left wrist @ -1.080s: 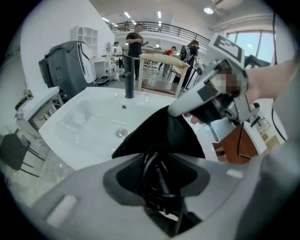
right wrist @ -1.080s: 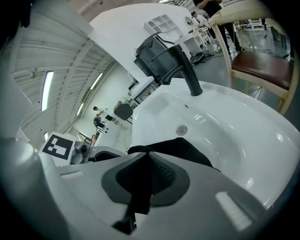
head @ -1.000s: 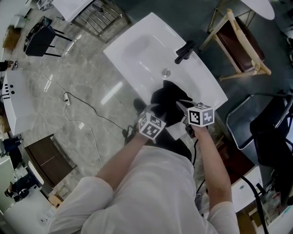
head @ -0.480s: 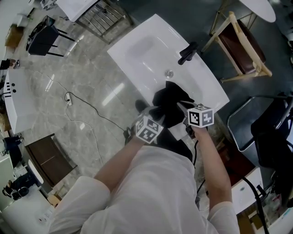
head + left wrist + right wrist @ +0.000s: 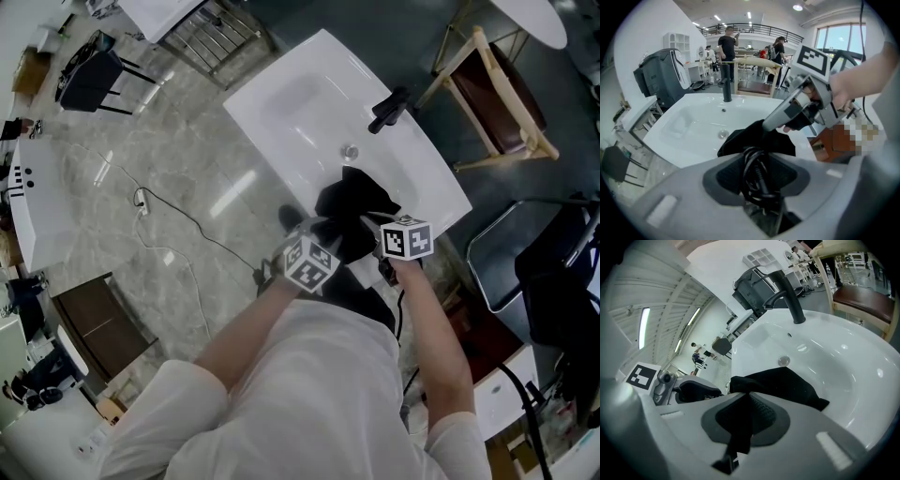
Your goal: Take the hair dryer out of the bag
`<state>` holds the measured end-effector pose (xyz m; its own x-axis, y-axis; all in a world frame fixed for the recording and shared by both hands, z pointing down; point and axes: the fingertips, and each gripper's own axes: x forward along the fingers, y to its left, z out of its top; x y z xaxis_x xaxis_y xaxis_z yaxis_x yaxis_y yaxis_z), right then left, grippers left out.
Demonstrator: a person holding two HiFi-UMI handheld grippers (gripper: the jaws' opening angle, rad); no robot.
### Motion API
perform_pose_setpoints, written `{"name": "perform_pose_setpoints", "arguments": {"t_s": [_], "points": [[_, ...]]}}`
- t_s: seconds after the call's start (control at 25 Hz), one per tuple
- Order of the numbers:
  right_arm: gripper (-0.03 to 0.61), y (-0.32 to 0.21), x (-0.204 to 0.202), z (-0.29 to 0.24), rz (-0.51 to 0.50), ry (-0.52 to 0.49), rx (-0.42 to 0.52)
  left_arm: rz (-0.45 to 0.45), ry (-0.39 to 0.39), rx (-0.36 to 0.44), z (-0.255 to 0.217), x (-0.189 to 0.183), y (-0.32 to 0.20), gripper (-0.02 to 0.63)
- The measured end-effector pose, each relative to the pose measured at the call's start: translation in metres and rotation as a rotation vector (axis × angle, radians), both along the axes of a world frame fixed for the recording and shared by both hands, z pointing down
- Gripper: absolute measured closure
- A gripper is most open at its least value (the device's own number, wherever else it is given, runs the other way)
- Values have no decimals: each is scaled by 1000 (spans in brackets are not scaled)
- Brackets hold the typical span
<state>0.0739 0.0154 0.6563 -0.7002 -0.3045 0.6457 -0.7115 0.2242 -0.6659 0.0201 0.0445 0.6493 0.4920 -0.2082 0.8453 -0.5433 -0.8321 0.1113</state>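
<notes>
A black fabric bag [image 5: 354, 204] lies on the near rim of a white sink [image 5: 300, 103]. In the left gripper view, my left gripper [image 5: 759, 171] is closed round a black coiled cord [image 5: 757, 164] that comes out of the bag [image 5: 740, 140]; the hair dryer's body is hidden. My right gripper [image 5: 740, 425] is shut on a fold of the bag's black fabric [image 5: 783, 383]. From the head view, the left gripper [image 5: 325, 232] and the right gripper [image 5: 371, 218] meet at the bag's near end, close together.
A black faucet [image 5: 389, 110] and a drain [image 5: 350, 152] sit just beyond the bag. A wooden chair [image 5: 497, 94] stands to the right of the sink, and a black metal chair [image 5: 544, 272] is nearer. A cable [image 5: 169, 225] trails on the floor at left.
My right gripper has drawn slightly back toward me with the bag fabric in it. The left gripper has stayed at the bag's mouth.
</notes>
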Motion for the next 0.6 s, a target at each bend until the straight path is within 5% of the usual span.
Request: {"name": "perform_pose_setpoints", "arguments": {"t_s": [0.6], "points": [[525,-7,-14,15,43,-49,-26,4,25,-12,-24,-12,-4,456]]}}
